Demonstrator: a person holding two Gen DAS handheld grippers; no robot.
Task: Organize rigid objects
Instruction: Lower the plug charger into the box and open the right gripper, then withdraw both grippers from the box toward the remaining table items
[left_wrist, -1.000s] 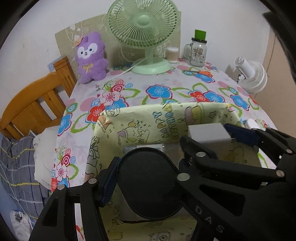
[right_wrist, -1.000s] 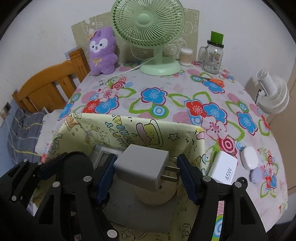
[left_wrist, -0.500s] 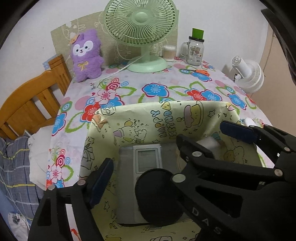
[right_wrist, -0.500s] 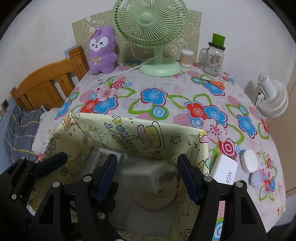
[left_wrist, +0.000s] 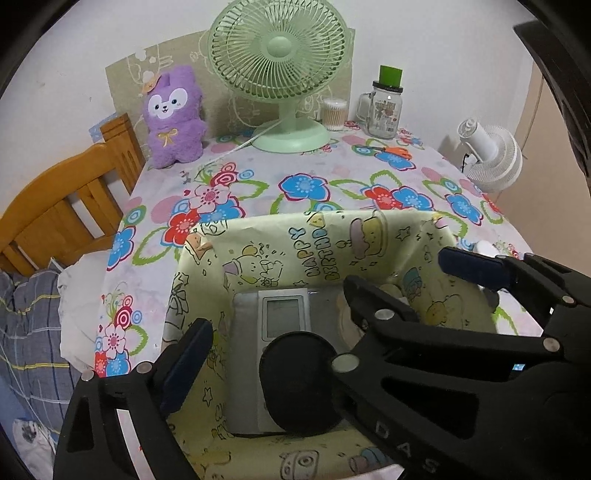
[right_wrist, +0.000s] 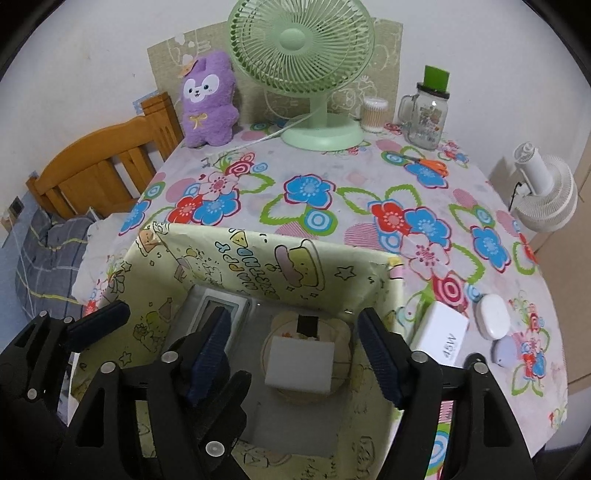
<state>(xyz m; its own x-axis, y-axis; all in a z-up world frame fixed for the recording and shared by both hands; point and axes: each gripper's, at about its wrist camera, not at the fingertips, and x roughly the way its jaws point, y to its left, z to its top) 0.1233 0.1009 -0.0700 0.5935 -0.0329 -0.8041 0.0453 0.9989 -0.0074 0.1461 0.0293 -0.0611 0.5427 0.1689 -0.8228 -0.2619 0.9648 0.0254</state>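
Observation:
A yellow cartoon-print box (left_wrist: 332, 221) (right_wrist: 277, 240) stands at the near edge of the flowered table. On its floor lies a grey device with a small screen (left_wrist: 284, 317) (right_wrist: 221, 310). A black round disc (left_wrist: 299, 384) rests on that device, free of my left gripper (left_wrist: 288, 332), whose jaws are opening above it. A grey charger block (right_wrist: 299, 365) lies on a round beige piece (right_wrist: 341, 332) in the box. My right gripper (right_wrist: 295, 332) hangs over the block with its jaws opening and its pads clear of it. In the left wrist view the two grippers overlap.
Right of the box lie a white 45W charger (right_wrist: 443, 332), a white oval case (right_wrist: 493, 321) and a small lilac thing (right_wrist: 508, 350). At the back stand a green fan (right_wrist: 301, 48), a purple plush (right_wrist: 208, 99), a glass jar (right_wrist: 426, 114) and orange scissors (right_wrist: 432, 164).
My left gripper let go of the black disc, which now lies on the grey device. My right gripper released the grey charger, which dropped onto the round beige piece. Both pairs of jaws widened.

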